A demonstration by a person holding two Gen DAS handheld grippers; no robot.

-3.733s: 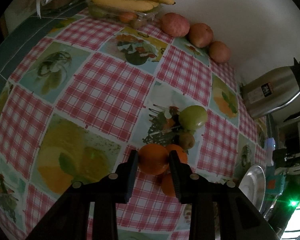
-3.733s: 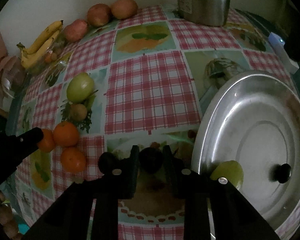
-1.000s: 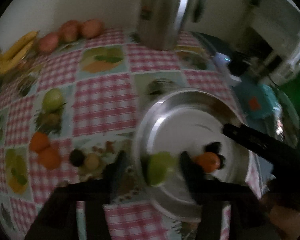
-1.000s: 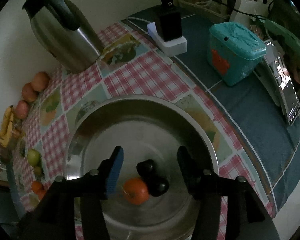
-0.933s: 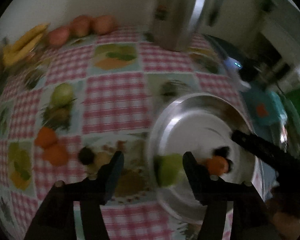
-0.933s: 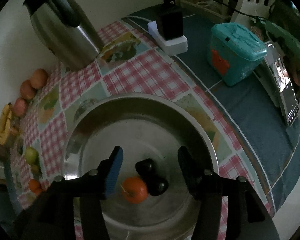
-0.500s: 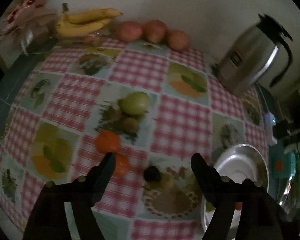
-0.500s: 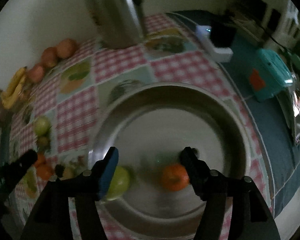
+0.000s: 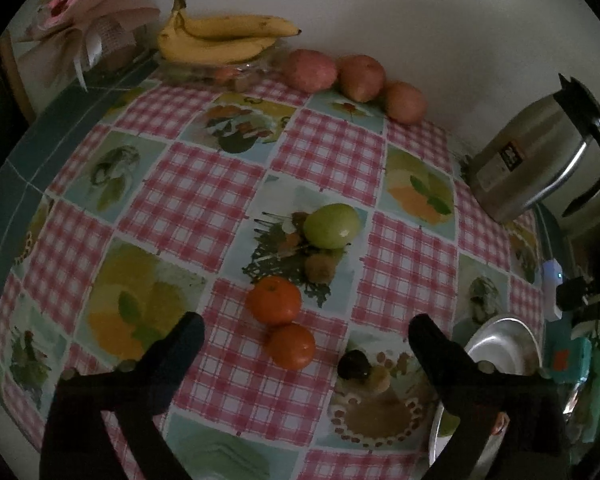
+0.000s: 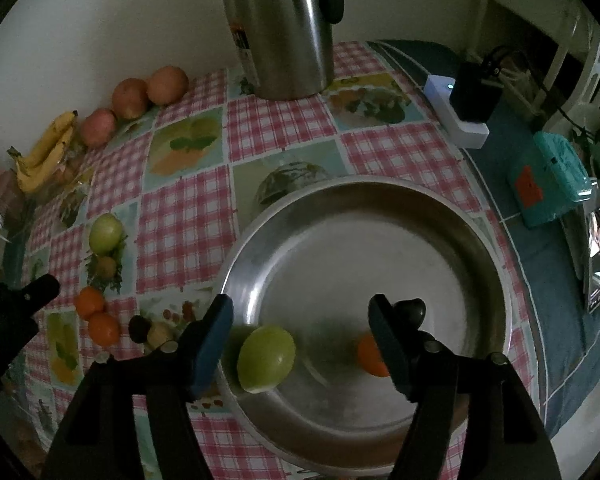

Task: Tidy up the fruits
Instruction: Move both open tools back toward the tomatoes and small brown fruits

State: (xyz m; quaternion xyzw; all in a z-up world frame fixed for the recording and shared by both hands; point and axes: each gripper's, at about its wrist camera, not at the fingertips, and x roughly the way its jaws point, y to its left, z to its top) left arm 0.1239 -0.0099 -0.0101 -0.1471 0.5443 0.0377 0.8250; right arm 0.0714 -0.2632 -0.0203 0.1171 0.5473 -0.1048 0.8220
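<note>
Hovering: left claw (image 9: 304, 328) spread wide, empty | right claw (image 10: 302, 320) spread wide over tray (image 10: 480, 248) | kettle (image 10: 284, 28) label unreadable

A green apple (image 10: 265, 358), an orange (image 10: 371, 356) and a dark fruit (image 10: 411, 311) lie in the steel bowl (image 10: 452, 216) — two oranges (image 9: 283, 323) sit touching on the desk.
</note>
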